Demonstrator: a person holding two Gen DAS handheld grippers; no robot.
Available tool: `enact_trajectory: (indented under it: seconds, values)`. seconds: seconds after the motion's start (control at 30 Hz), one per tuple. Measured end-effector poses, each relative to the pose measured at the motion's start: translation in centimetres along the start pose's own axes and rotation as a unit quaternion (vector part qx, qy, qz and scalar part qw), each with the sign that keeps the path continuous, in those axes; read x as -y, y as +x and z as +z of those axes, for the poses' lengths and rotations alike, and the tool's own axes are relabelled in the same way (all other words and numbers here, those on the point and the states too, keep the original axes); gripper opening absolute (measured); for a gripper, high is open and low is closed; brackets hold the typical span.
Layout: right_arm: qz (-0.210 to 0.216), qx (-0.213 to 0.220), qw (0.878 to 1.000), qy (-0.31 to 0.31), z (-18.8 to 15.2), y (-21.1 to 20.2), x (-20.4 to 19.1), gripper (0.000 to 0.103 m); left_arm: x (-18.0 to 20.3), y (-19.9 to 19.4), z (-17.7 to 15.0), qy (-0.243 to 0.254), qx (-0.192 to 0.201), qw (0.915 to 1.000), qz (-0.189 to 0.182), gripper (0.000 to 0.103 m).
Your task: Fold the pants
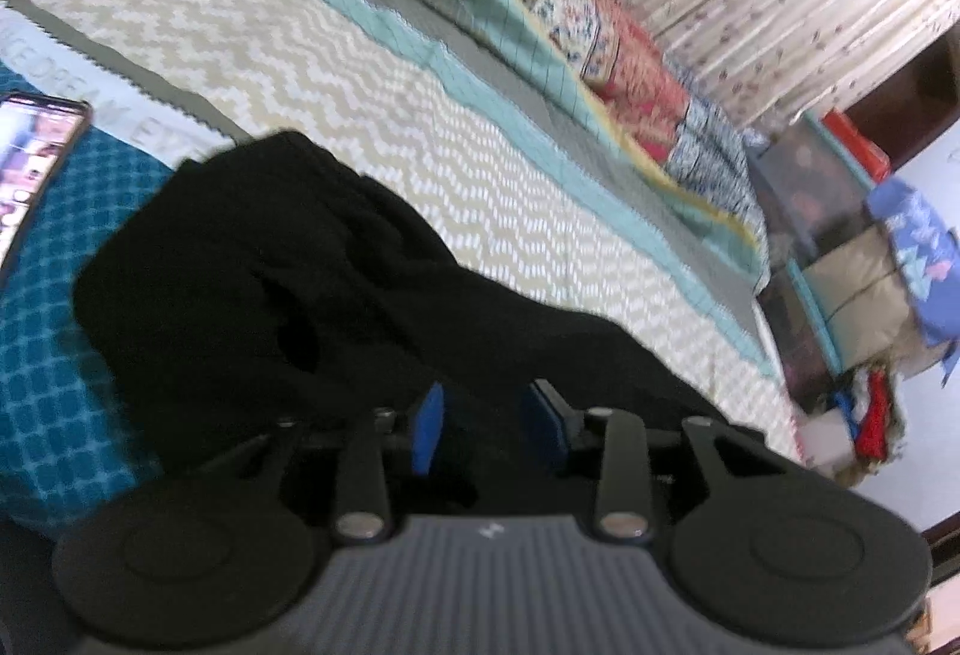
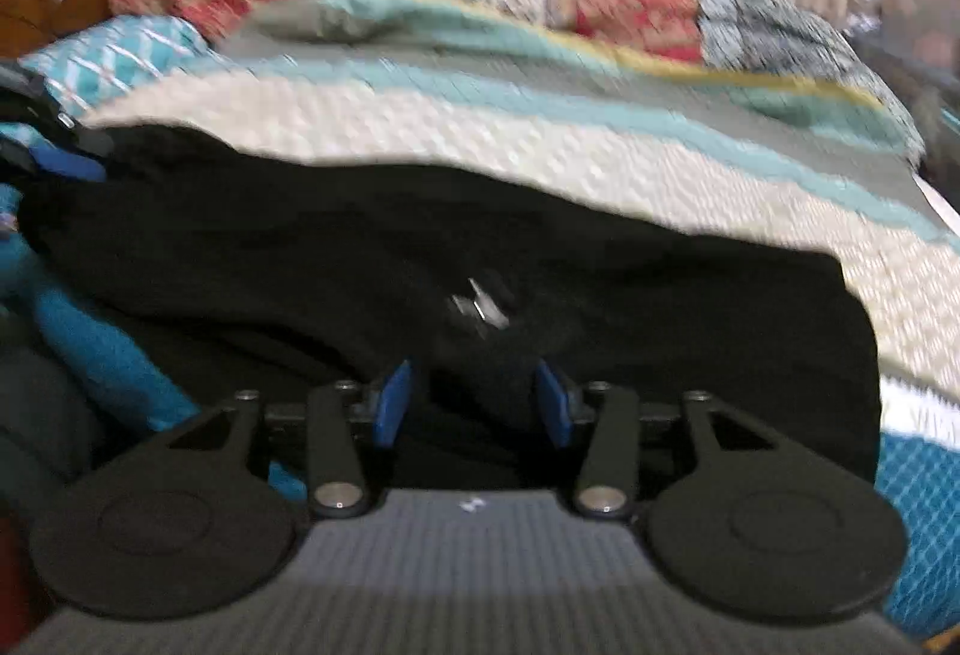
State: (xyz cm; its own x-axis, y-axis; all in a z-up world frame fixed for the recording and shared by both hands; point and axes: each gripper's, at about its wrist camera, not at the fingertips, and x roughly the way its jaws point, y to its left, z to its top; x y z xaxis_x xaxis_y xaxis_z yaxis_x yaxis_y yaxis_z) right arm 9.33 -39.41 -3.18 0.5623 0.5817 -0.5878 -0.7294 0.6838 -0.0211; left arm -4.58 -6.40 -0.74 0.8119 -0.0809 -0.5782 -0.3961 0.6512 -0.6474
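On the bed's zigzag cover [image 1: 336, 73], black pants [image 1: 252, 259] lie bunched; my left gripper [image 1: 489, 430] pinches cloth narrowly, right gripper [image 2: 474, 403] gapes, empty; mid-fold; next regrasp, flatten

Motion blur smears the quilt [image 2: 540, 139]; the phone [image 1: 30, 169] is cut off at the edge.

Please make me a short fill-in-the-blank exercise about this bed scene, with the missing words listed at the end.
1. The pants lying on the bed are ____ in colour.
2. The pads on the fingers of each gripper are ____.
3. The cream bedcover under the pants has a ____ pattern.
4. At the left edge of the left wrist view lies a ____ with a lit screen.

Missing words: black; blue; zigzag; phone
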Motion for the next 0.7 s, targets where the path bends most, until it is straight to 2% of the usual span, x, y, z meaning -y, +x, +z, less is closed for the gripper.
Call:
enact_trajectory:
  seconds: [0.07,0.1,0.17,0.2,0.27,0.3,0.33,0.43,0.47,0.5,0.57,0.7]
  values:
    - [0.017,0.028,0.999,0.023,0.8,-0.8,0.8,0.047,-0.6,-1.0,0.2,-0.007,0.014,0.9998,-0.009,0.033]
    - [0.014,0.039,0.998,0.048,1.3,-1.0,1.5,0.047,-0.9,-1.5,0.3,-0.010,0.021,0.9997,-0.011,0.033]
    - [0.003,0.046,0.994,0.101,1.5,-0.4,3.0,0.040,-1.5,-2.4,0.5,-0.014,0.035,0.9992,-0.012,0.037]
    - [-0.004,0.040,0.990,0.134,1.4,0.4,3.9,0.034,-1.9,-2.8,0.7,-0.017,0.042,0.9989,-0.010,0.038]
    - [-0.021,-0.004,0.984,0.176,0.5,2.9,5.3,0.033,-2.6,-3.8,0.8,-0.025,0.054,0.9982,-0.004,0.041]
    - [-0.043,-0.056,0.981,0.179,-0.3,4.8,5.5,0.031,-3.1,-4.3,0.9,-0.029,0.059,0.9979,0.001,0.042]
    - [-0.047,-0.062,0.982,0.174,-0.8,5.4,5.2,0.031,-3.7,-4.9,0.9,-0.034,0.064,0.9973,0.007,0.045]
    - [-0.071,-0.058,0.984,0.151,1.0,4.4,3.7,0.031,-5.9,-6.4,0.6,-0.062,0.081,0.9944,0.024,0.059]
    - [-0.070,-0.034,0.986,0.149,1.7,3.7,3.1,0.031,-6.6,-6.6,0.4,-0.076,0.085,0.9932,0.024,0.062]
    - [-0.057,-0.015,0.987,0.150,2.4,3.4,2.7,0.031,-7.4,-6.7,0.1,-0.090,0.085,0.9921,0.022,0.064]
    - [-0.017,0.005,0.988,0.152,4.0,3.6,1.4,0.031,-8.6,-6.4,-0.1,-0.115,0.079,0.9901,0.019,0.080]
    - [0.097,-0.022,0.981,0.167,6.8,7.3,-2.7,0.030,-9.7,-4.4,-0.2,-0.154,0.066,0.9859,-0.007,0.089]
